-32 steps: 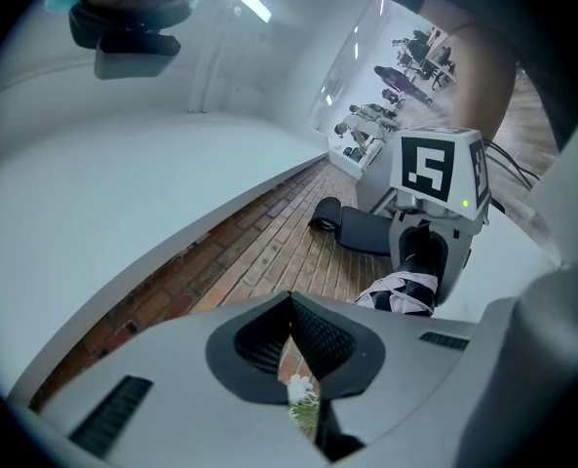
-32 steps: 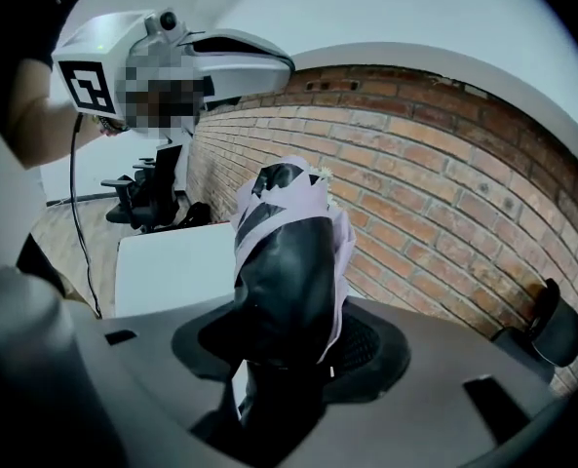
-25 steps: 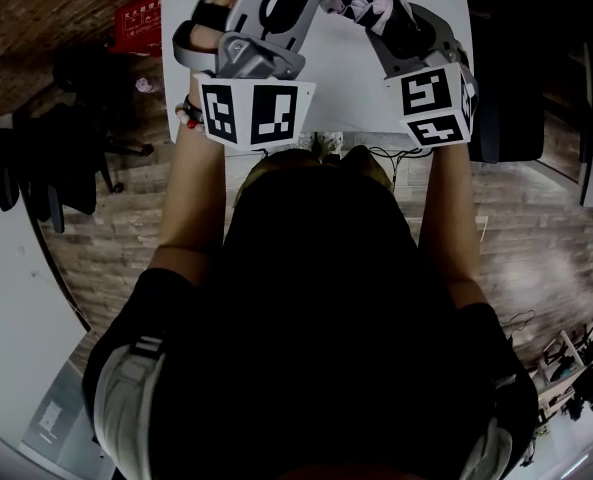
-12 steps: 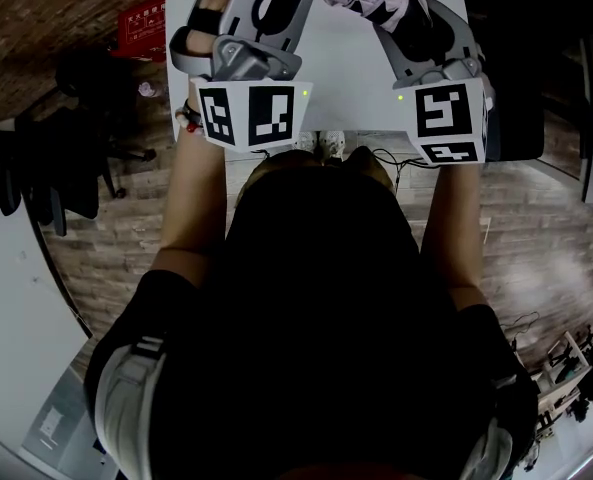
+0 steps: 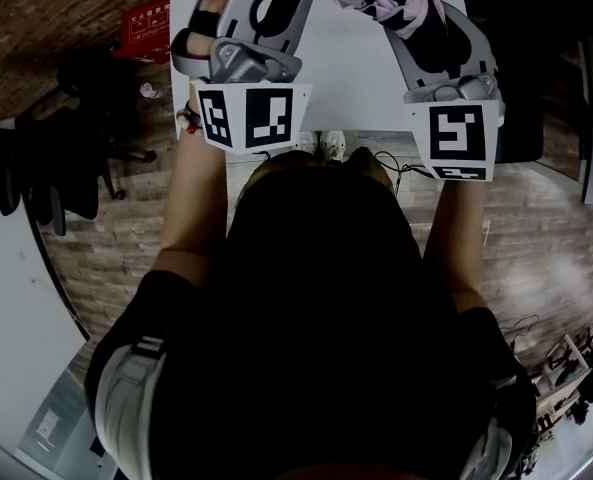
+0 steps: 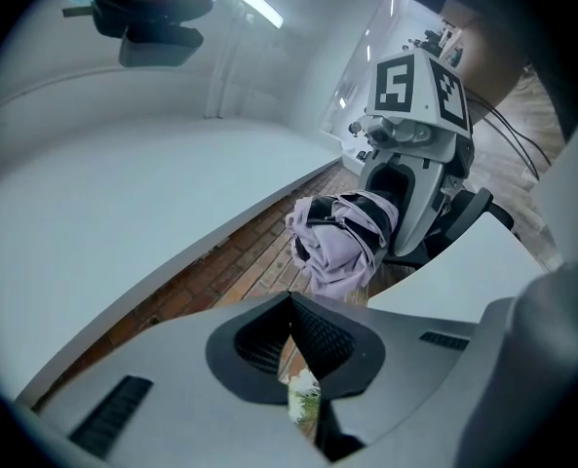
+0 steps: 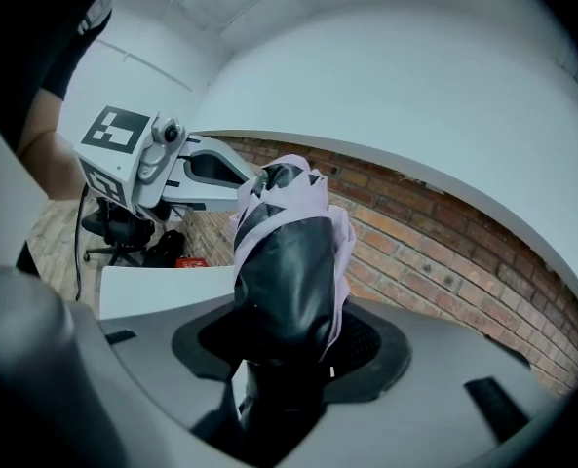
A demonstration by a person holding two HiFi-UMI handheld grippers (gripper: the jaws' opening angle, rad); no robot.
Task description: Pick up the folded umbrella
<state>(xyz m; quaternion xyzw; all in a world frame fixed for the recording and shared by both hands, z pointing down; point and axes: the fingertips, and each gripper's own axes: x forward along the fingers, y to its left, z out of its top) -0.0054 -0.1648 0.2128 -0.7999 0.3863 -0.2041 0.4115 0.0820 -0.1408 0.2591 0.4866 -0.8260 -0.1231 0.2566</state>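
Right tool: I see the right gripper (image 7: 293,334) clamped on the folded umbrella (image 7: 287,252), with its two jaws pressed against the dark lower end and the rest standing up out of them.
Umbrella: a lilac and black bundle of crumpled fabric, held in the air. From the head view it sits at the top of frame, over the far part of the white table (image 5: 346,78).
Left tool: the left gripper (image 6: 290,300) has its jaws closed tip to tip and I find nothing between them. It points level toward the umbrella and does not touch it.
Face-off: each gripper view shows the other gripper across the gap, with the umbrella between the two.
Markers: the black-and-white cube on the left gripper (image 5: 251,116) and the one on the right gripper (image 5: 461,138) both face the head camera, just beyond the person's dark top.
Arms: both forearms reach forward, one on each side of the table's near edge.
Surroundings: a brick wall (image 7: 444,252) runs behind the umbrella in my right gripper view. A red box (image 5: 146,23) lies on the plank floor (image 5: 116,248) left of the table, and a dark office chair (image 5: 81,153) stands nearer the left edge.
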